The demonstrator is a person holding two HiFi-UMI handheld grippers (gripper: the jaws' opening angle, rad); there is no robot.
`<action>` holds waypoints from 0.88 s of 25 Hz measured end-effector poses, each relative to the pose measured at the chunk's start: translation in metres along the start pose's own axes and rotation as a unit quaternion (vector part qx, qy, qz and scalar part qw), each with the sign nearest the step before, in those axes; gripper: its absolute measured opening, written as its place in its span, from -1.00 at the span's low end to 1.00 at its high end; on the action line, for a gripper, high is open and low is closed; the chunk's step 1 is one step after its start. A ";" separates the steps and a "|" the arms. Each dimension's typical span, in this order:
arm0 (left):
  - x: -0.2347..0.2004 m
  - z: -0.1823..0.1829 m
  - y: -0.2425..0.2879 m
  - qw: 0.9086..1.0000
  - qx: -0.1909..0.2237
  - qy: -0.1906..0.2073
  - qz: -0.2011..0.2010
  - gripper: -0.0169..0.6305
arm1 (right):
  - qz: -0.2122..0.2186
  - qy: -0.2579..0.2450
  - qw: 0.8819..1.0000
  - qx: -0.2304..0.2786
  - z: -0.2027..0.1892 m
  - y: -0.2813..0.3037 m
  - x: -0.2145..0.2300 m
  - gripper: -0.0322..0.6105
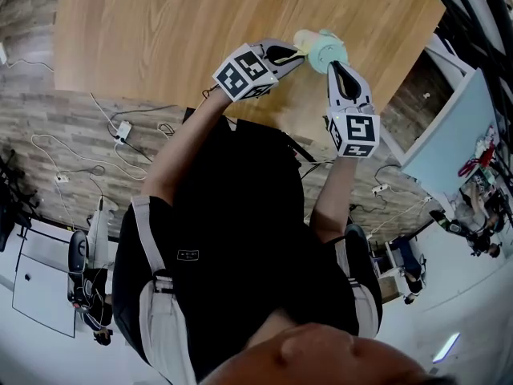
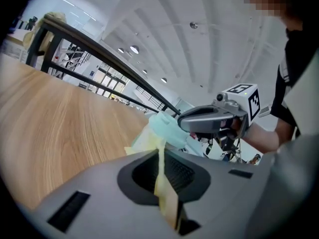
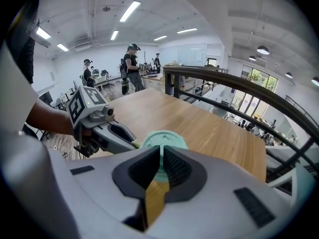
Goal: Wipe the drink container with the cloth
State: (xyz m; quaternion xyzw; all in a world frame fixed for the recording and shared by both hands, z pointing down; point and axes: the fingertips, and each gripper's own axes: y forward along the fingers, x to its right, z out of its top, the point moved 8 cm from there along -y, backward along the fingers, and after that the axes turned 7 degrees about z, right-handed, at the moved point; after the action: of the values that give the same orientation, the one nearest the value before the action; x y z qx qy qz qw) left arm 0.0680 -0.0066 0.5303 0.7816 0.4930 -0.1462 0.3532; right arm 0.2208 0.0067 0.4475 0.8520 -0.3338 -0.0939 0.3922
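Mint-green and lidded, the drink container sits pinched between two handheld grippers over the near edge of a wooden desk, seen from the head view. The right gripper has its fingers closed on the container. In its own view the round lid shows just past the fingers, which stand only a narrow slit apart. The left gripper comes in from the other side with its fingers clamped on a pale yellow cloth. A strip of that cloth runs up between them and bunches against the container's side. The two grippers' tips meet at the container, nearly at right angles to each other. The person, in a black top, holds both arms stretched forward. Cables trail across the wood-patterned floor beside the desk, and several people stand at the far end of the room.
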 end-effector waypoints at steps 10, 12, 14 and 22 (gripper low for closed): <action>-0.013 -0.036 0.030 0.999 -0.013 -0.036 0.027 -0.84 | 0.002 0.004 1.000 0.019 -0.001 -0.001 0.001 -0.78; -0.018 -0.043 0.036 0.999 -0.022 -0.037 0.033 -0.84 | 0.005 0.005 1.000 0.023 -0.002 -0.001 0.001 -0.78; -0.022 -0.048 0.039 0.998 -0.027 -0.041 0.037 -0.84 | 0.007 0.007 1.000 0.028 -0.002 -0.001 0.001 -0.78; -0.028 -0.064 0.049 0.997 -0.051 -0.044 0.048 -0.84 | 0.012 0.006 0.999 0.037 -0.003 0.001 0.000 -0.78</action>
State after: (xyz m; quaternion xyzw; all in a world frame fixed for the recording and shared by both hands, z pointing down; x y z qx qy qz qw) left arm 0.0906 0.0062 0.6113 0.7779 0.4459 -0.1380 0.4207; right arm 0.2214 0.0084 0.4501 0.8625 -0.3446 -0.0716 0.3637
